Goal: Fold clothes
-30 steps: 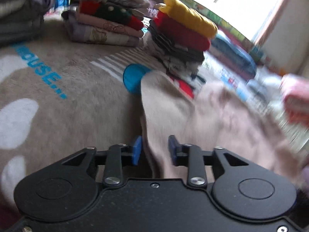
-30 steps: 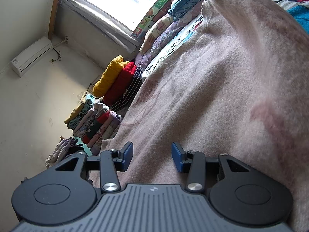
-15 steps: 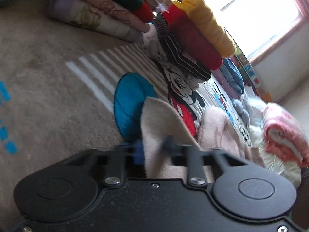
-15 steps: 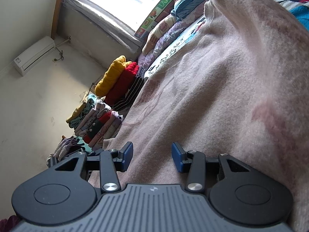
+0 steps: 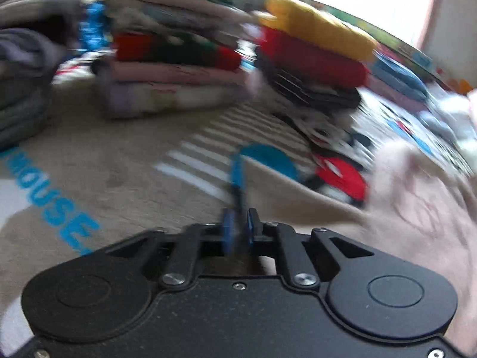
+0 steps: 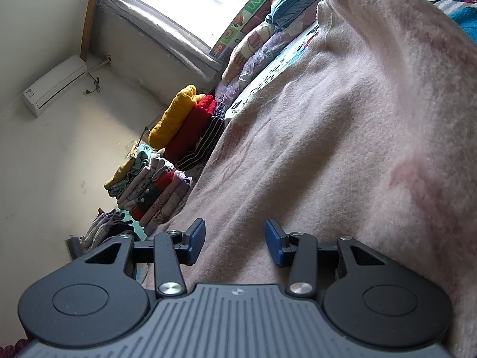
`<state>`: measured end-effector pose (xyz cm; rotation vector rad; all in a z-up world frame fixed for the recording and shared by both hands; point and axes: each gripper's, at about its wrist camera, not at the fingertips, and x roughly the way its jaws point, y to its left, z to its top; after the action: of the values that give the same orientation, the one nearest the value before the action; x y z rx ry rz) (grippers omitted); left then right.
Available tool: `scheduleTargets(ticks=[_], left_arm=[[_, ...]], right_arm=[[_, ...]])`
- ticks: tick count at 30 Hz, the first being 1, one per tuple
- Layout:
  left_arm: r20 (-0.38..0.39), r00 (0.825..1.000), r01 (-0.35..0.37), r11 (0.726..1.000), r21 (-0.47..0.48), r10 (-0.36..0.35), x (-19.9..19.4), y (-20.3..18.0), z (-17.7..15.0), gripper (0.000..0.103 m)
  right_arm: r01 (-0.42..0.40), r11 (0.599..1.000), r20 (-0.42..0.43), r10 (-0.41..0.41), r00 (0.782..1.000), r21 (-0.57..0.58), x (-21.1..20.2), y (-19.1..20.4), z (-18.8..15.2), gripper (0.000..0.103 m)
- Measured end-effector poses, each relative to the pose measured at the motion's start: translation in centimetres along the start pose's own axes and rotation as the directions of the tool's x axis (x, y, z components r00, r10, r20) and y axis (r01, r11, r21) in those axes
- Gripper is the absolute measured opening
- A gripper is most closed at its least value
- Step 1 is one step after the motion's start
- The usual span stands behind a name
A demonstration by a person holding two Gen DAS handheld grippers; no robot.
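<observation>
Soft, light pink sweater point(image 6: 342, 137): left tool point(image 5: 238, 229) pinching its edge at lower centre; right tool point(image 6: 235, 240) spread, empty.

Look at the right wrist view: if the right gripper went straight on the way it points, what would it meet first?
Probably the fuzzy pale pink sweater: the right gripper, jaws open, already sits low over it, and the fabric fills the line ahead. Depth is unclear.

Your left gripper point(image 5: 237, 226): black housing, silver screws, blue pads. Right gripper point(image 6: 235, 241): ribbed grey housing.
</observation>
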<state>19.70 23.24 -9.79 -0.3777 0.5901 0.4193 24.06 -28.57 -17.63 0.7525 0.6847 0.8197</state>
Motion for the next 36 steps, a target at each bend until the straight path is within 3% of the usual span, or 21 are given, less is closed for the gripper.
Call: scheduleTargets(ticks=[2,4,6,10,11,12,14,16,19,21,22,24,27,30,31,32,33,34,36], left_arm=[[-0.013,0.999,0.051,0.997,-0.062,-0.052,0.1,1.2,0.2,0.009],[-0.024,0.994,0.102,0.990,-0.101,-0.104,0.3,1.8,0.6,0.015],[-0.025,0.986,0.158,0.974,-0.160,-0.164,0.9,2.4,1.1,0.041],[-0.051,0.970,0.222,0.953,-0.208,-0.237,3.3,2.8,2.0,0.047],[-0.061,0.966,0.233,0.950,-0.209,-0.251,4.0,2.7,2.2,0.046],[-0.068,0.962,0.246,0.949,-0.197,-0.263,4.4,2.4,2.4,0.004],[-0.059,0.957,0.274,0.953,-0.129,-0.283,4.0,1.7,2.7,0.000],[0.010,0.964,0.266,0.959,-0.094,-0.266,2.7,1.6,2.9,0.000],[0.031,0.985,0.170,0.982,-0.077,-0.168,2.2,2.0,2.5,0.000],[-0.024,0.991,0.132,0.991,-0.021,-0.133,3.5,1.7,1.8,0.001],[-0.039,0.991,0.126,0.992,-0.014,-0.126,3.8,1.6,1.7,0.002],[-0.026,0.993,0.112,0.994,-0.021,-0.112,3.3,1.6,2.1,0.015],[0.006,1.000,0.027,0.999,0.047,-0.027,0.9,0.7,2.4,0.018],[0.011,0.998,0.061,0.997,0.049,-0.061,-2.5,0.1,1.7,0.023],[-0.002,0.997,0.078,0.996,0.030,-0.078,-3.7,0.1,1.2,0.024],[-0.015,0.995,0.099,0.995,0.004,-0.099,-4.8,0.0,0.6,0.032],[-0.029,0.992,0.125,0.991,-0.041,-0.126,-5.9,0.2,-0.1,0.047],[-0.046,0.987,0.148,0.984,-0.101,-0.153,-6.9,0.7,-1.0,0.052],[-0.084,0.973,0.191,0.956,-0.224,-0.214,-8.3,1.8,-2.9,0.053]], right_arm=[[0.000,1.000,0.000,0.000,1.000,0.000,0.0,0.0,0.0,0.045],[0.000,1.000,-0.001,0.000,1.000,-0.001,0.0,0.0,0.0,0.045],[0.000,1.000,0.000,0.000,1.000,-0.001,0.0,0.0,0.0,0.045],[0.000,1.000,0.000,0.000,1.000,-0.002,0.1,0.0,0.0,0.045],[-0.001,1.000,0.000,0.001,1.000,-0.002,0.1,0.0,0.0,0.045],[-0.002,1.000,0.000,0.002,1.000,-0.003,0.1,0.0,0.1,0.045],[-0.004,1.000,-0.001,0.004,1.000,-0.004,0.1,0.0,0.1,0.045],[-0.007,1.000,-0.001,0.007,1.000,-0.004,0.1,-0.1,0.0,0.045],[-0.014,1.000,-0.002,0.014,1.000,-0.004,0.0,-0.2,0.0,0.045],[-0.017,1.000,-0.004,0.017,1.000,-0.007,0.0,-0.3,0.0,0.045],[-0.017,1.000,-0.004,0.017,1.000,-0.009,0.0,-0.3,0.0,0.045],[-0.017,1.000,-0.005,0.017,1.000,-0.010,0.1,-0.3,0.0,0.045],[-0.014,1.000,-0.005,0.014,1.000,-0.013,0.1,-0.1,0.0,0.044],[-0.007,1.000,-0.006,0.007,1.000,-0.019,0.1,0.0,-0.1,0.044],[-0.003,1.000,-0.006,0.003,1.000,-0.023,0.1,0.1,-0.1,0.044],[0.004,1.000,-0.007,-0.004,1.000,-0.028,0.1,0.2,-0.1,0.044],[0.012,0.999,-0.007,-0.013,1.000,-0.035,0.2,0.4,-0.1,0.044],[0.024,0.999,-0.007,-0.025,1.000,-0.045,0.2,0.6,-0.2,0.044],[0.048,0.997,-0.005,-0.048,0.999,-0.064,0.2,1.1,-0.4,0.045]])
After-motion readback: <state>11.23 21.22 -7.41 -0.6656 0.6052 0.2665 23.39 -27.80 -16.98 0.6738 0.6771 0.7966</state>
